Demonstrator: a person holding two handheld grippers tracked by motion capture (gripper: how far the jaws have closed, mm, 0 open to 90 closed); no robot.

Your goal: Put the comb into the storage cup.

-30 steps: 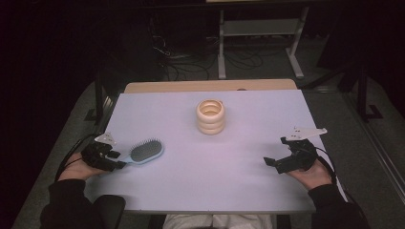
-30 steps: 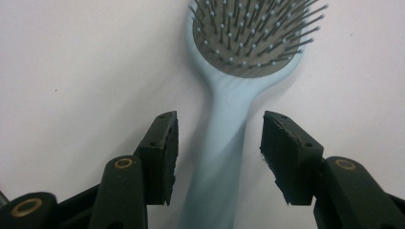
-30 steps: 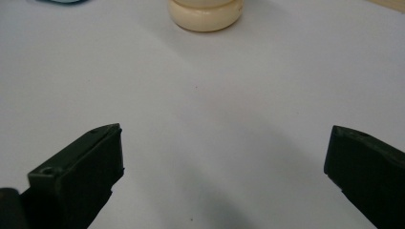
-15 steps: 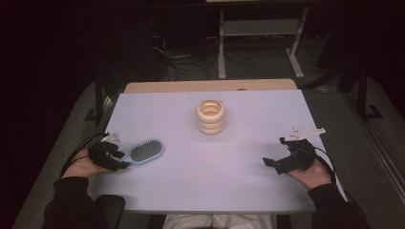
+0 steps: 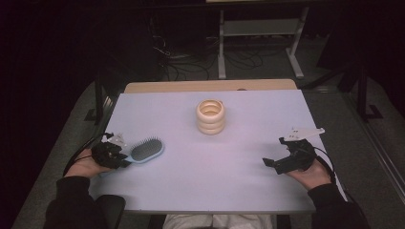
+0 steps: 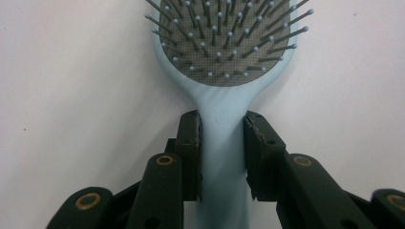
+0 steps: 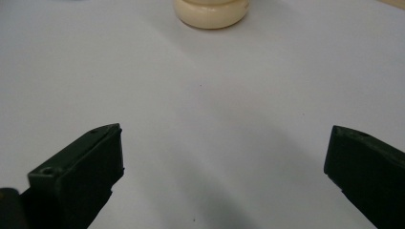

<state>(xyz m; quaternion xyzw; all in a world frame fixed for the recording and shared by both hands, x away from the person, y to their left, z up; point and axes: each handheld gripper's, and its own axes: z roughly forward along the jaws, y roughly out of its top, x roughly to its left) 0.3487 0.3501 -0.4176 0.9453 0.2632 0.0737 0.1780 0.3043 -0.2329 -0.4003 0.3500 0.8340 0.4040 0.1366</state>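
Note:
A light blue hairbrush (image 5: 145, 150) lies bristles up on the white table at the left. My left gripper (image 5: 125, 160) is at its handle. In the left gripper view the brush head (image 6: 224, 57) fills the top, and my left gripper (image 6: 222, 121) has just been closing, its two pads now pressing on either side of the handle. My right gripper (image 5: 270, 164) rests at the right side of the table, and in its own view my right gripper (image 7: 224, 157) stands wide open over bare table.
A cream ribbed cup of stacked rings (image 5: 210, 116) stands upright at the table's middle back, also visible as the cream cup (image 7: 211, 12) ahead of the right gripper. The white tabletop (image 5: 239, 191) has a wooden strip at its far edge; dark floor, cables and a metal frame lie beyond.
The left gripper's jaws have closed onto the hairbrush handle after edging a little toward it. The brush, the cream cup and the right gripper have stayed put.

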